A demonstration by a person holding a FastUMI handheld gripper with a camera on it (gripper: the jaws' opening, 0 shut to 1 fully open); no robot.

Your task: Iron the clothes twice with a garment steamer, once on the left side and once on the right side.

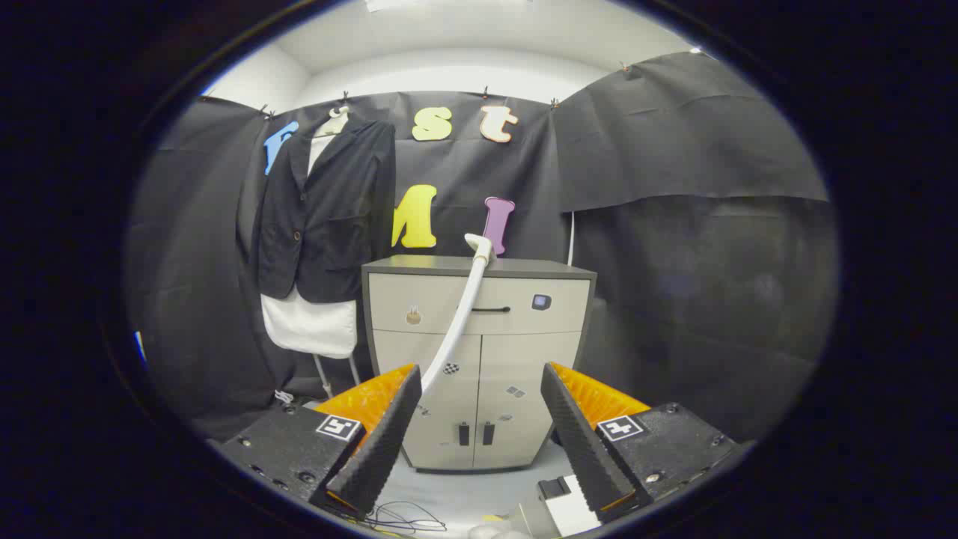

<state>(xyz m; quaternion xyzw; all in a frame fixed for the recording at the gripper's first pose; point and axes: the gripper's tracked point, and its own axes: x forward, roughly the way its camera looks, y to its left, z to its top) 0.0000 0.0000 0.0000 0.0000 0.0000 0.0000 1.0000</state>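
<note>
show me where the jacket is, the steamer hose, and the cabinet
jacket point(329, 217): gripper view, on its dark front panel.
steamer hose point(462, 314): gripper view, mid-length of the white tube.
cabinet point(516, 374): gripper view, on its right door.

The gripper point(479, 427) has ribbed wedge fingers and black, seemingly screwed mounts bearing square markers.

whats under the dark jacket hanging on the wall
A white garment hangs out below the dark jacket and shows at its open collar; the jacket covers the rest. The cabinet stands beside them. The gripper is open and empty, well short of the clothes.
</note>
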